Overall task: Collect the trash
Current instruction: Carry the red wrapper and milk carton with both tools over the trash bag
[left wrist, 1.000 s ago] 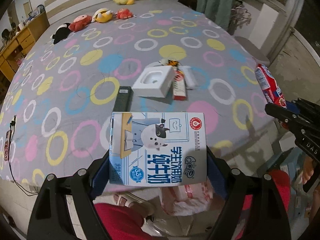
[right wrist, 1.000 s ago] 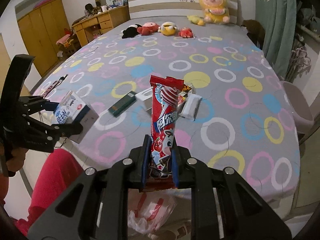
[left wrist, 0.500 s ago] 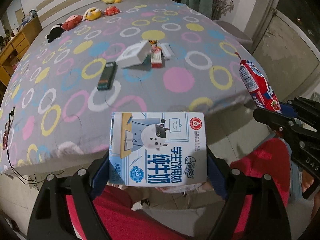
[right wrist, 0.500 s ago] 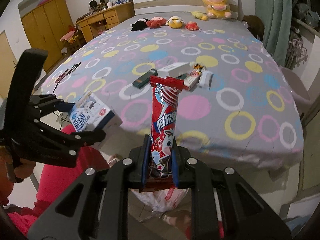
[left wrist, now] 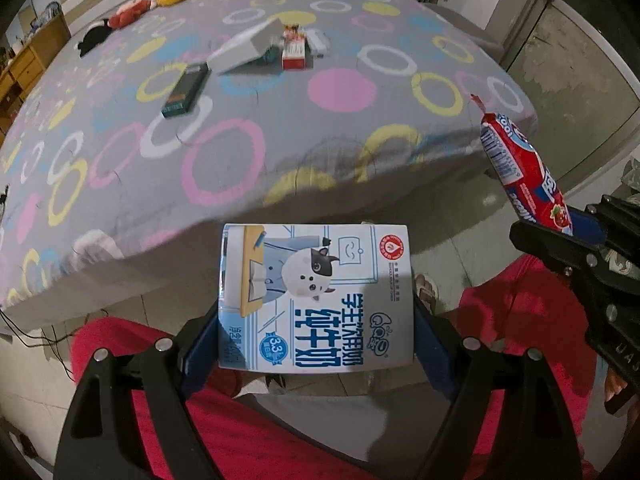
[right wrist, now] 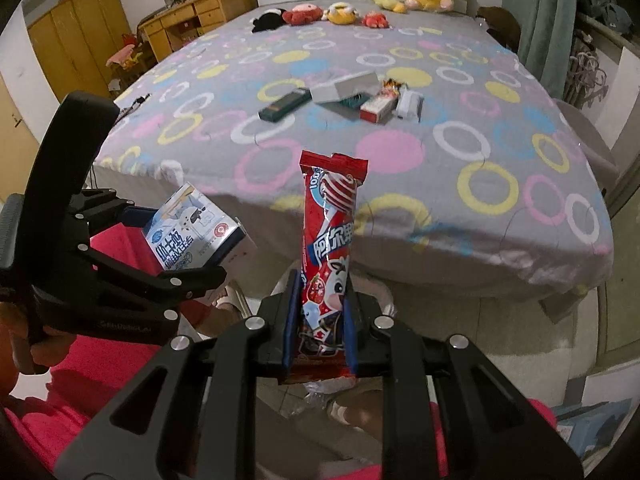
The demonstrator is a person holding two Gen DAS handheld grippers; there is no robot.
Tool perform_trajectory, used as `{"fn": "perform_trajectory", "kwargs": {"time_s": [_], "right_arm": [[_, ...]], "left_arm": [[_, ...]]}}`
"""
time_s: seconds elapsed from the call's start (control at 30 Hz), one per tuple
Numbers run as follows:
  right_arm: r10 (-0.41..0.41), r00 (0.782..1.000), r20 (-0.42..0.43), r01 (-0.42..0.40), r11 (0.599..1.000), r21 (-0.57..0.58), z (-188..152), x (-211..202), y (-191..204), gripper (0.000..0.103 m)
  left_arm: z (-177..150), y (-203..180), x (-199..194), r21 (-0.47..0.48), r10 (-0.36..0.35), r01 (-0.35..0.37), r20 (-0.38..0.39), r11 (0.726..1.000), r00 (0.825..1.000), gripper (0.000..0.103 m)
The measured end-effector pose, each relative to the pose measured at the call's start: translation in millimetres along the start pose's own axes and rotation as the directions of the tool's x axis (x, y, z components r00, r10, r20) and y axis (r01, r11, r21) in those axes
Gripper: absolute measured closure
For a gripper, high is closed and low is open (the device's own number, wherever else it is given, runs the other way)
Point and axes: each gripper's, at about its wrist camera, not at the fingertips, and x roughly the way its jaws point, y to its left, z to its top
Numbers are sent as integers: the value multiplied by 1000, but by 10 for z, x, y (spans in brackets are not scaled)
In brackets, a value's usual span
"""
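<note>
Off the bed (left wrist: 280,128) edge, left wrist view: left gripper (left wrist: 316,344) is clamping a milk carton (left wrist: 316,296) between wide-set pads, hanging over floor and red trousers. At 3 o'clock the right gripper (left wrist: 576,236) is pinching a red wrapper (left wrist: 520,172). Leftovers are sitting on the bed at 12 o'clock: dark box (left wrist: 186,90), white box (left wrist: 248,46), red-white pack (left wrist: 294,54).

Right wrist view: right gripper (right wrist: 320,320) is squeezing nearly closed on the wrapper (right wrist: 328,240), which is standing upright. Left gripper (right wrist: 188,248) with carton (right wrist: 196,236) is showing at 9 o'clock. A plastic bag (right wrist: 320,394), probably the trash bag, is peeking out at 6 o'clock. Judging so: two pieces picked, not dropped yet; several bed items are waiting.
</note>
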Motion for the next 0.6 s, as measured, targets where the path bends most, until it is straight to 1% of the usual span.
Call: {"fn": "perform_trajectory", "kwargs": {"time_s": [0.1, 0.23, 0.47, 0.6], "right_arm": [[7, 1000, -28, -7, 1000, 12, -51, 154, -1, 84], [12, 997, -71, -11, 1000, 23, -137, 385, 19, 84], [36, 991, -129, -28, 998, 64, -256, 691, -25, 84], [34, 988, -153, -22, 997, 79, -253, 831, -46, 84]], "left_arm": [[-40, 18, 116, -16, -4, 4, -14, 1000, 1000, 22], [-84, 72, 326, -42, -18, 16, -53, 999, 998, 22], [-115, 56, 614, -28, 17, -20, -91, 999, 996, 22], [-89, 32, 734, -26, 17, -20, -111, 999, 994, 22]]}}
